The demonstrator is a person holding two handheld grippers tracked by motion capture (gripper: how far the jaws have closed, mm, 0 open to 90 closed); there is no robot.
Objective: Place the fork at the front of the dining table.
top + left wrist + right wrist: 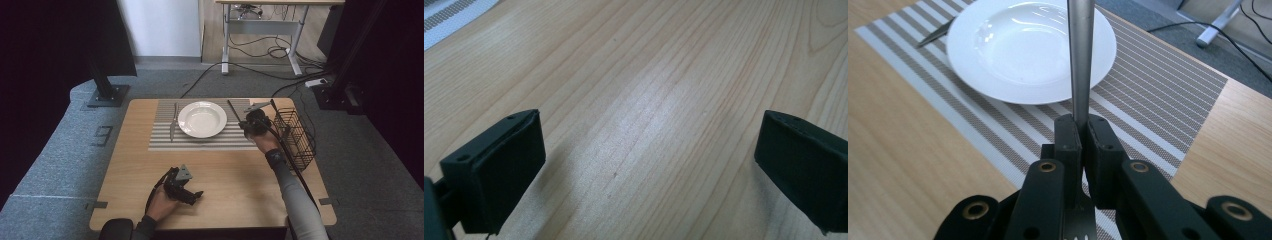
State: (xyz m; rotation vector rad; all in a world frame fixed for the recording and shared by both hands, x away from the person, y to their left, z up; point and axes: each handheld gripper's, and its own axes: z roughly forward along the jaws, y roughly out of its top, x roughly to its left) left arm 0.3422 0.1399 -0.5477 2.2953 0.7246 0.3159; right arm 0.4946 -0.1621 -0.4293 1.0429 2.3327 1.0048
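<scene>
one knife (173, 122) already lies beyond the plate (202, 118); right tool (1082, 145) clenched on a fork (1081, 55), yet to be laid; left tool (644, 170) released, idle on the counter (634, 75).

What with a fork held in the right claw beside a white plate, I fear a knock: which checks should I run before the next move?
1. Grip: right claw shut on the fork near its tines: ok.
2. Landing spot: striped placemat bare to the right of the plate: ok.
3. Other side of the plate: a utensil already lies there, apart from the plate: ok.
4. Left claw: open, over bare table, away from the mat: ok.
5. Fork's height above the mat: cannot tell.
6. Wire basket clear of the right forearm: cannot tell.
</scene>
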